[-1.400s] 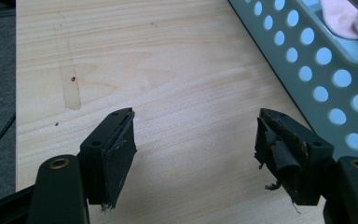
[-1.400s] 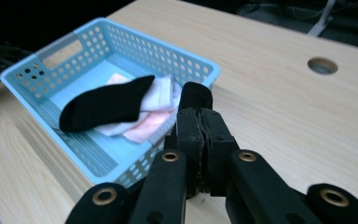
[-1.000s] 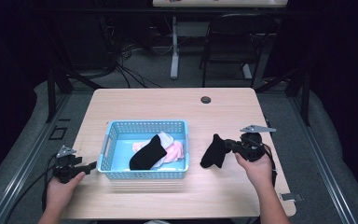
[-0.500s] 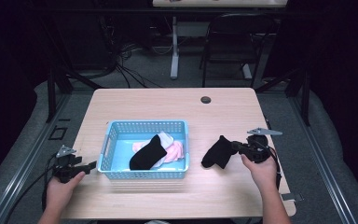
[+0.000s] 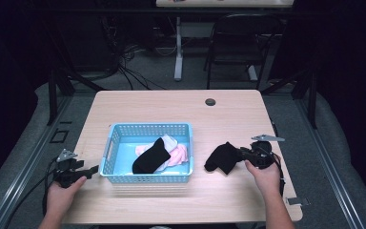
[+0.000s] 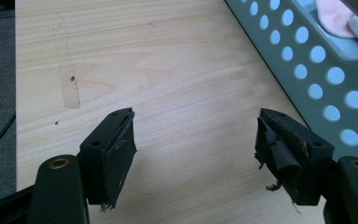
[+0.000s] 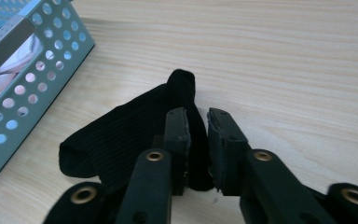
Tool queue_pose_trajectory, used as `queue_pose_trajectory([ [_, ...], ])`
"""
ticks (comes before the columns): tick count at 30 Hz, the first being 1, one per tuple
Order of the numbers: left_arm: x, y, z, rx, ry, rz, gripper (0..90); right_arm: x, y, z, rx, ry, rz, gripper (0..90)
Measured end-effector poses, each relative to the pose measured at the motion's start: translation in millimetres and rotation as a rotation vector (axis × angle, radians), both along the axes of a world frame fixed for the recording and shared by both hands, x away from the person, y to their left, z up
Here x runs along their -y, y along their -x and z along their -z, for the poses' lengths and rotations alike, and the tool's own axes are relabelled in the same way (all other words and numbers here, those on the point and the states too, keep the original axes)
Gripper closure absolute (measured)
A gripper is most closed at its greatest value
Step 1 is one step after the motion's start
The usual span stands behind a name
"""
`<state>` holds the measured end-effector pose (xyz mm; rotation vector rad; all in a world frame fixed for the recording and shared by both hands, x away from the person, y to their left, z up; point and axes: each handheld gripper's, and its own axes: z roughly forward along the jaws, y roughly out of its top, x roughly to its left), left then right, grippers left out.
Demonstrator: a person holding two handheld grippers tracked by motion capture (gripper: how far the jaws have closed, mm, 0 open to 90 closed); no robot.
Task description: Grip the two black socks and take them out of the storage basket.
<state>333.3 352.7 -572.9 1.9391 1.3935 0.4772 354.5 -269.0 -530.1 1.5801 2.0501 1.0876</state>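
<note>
A black sock (image 5: 223, 157) (image 7: 121, 135) lies crumpled on the wooden table, right of the blue perforated basket (image 5: 147, 128) (image 7: 9, 37). My right gripper (image 5: 243, 155) (image 7: 198, 112) is low over the sock's right end. Its jaws have just been opening and stand a little apart, with a fold of the sock still between them. My left gripper (image 5: 93, 170) (image 6: 193, 126) stands wide open with nothing in it, just left of the basket's wall (image 6: 317, 70). Inside the basket lie another black sock (image 5: 150, 156) and pink and white pieces (image 5: 178, 152).
A small dark round cap (image 5: 210, 101) sits in the tabletop near the far edge. A chair (image 5: 240, 43) and a table leg stand beyond the table. Bare wood lies in front of the basket and beyond it.
My right hand has come down with the black sock, which now rests on the table. The left hand has stayed still.
</note>
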Motion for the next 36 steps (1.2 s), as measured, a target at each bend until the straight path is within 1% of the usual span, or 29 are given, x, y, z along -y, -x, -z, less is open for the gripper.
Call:
queue_pose_trajectory([
  [1,-0.4,0.2,-0.1,-0.001,0.002,-0.001,28.5,0.4,0.3,0.2,0.012,-0.001,0.015,72.9],
  [3,-1.0,0.4,0.0,-0.002,0.000,-0.002,28.4,1.5,1.2,-0.2,0.025,-0.003,0.028,69.1],
  [4,-1.3,0.4,-0.2,-0.002,0.000,-0.002,28.4,1.6,1.6,-0.2,0.039,-0.007,0.032,68.7],
  [5,-1.4,0.3,-0.3,-0.001,0.003,-0.004,28.4,1.6,2.1,-0.6,0.042,-0.005,0.034,67.9],
  [9,-1.3,-0.1,-1.0,0.002,0.004,-0.002,28.3,-0.2,3.5,-0.9,0.051,0.002,0.018,64.3],
  [13,-0.8,-0.4,-1.6,0.004,0.006,-0.001,28.3,-3.0,5.9,-2.1,0.066,0.011,0.017,61.2],
  [15,-0.8,-0.6,-1.6,0.000,0.002,0.003,28.2,-4.4,6.5,-2.3,0.072,0.009,-0.002,60.0],
  [16,-0.6,-0.6,-1.5,0.002,0.001,0.002,28.3,-6.0,7.2,-2.6,0.073,0.013,0.000,59.8],
  [20,-0.3,-0.4,-1.7,0.002,0.000,0.001,28.3,-13.1,8.9,-3.4,0.085,0.021,-0.040,58.4],
  [23,-0.5,0.2,-1.6,0.001,0.004,-0.003,28.3,-21.2,9.9,-6.2,0.072,0.026,-0.062,58.3],
  [24,-0.6,0.1,-1.2,0.004,0.002,-0.004,28.2,-24.7,10.1,-8.6,0.074,0.026,-0.080,58.1],
  [26,-1.1,0.0,-0.7,-0.001,-0.001,-0.003,28.2,-33.2,11.4,-15.7,0.088,0.029,-0.106,58.0],
  [29,-0.3,-0.1,-0.2,-0.001,-0.002,-0.004,28.2,-47.7,12.1,-27.3,0.107,0.012,-0.146,57.9],
  [34,0.0,0.0,-0.2,-0.002,-0.007,0.002,28.3,-75.8,11.3,-47.0,0.131,0.036,-0.226,57.9],
  [36,0.2,0.2,-0.3,-0.005,-0.007,0.005,28.3,-87.1,10.1,-53.7,0.137,0.031,-0.252,57.9],
])
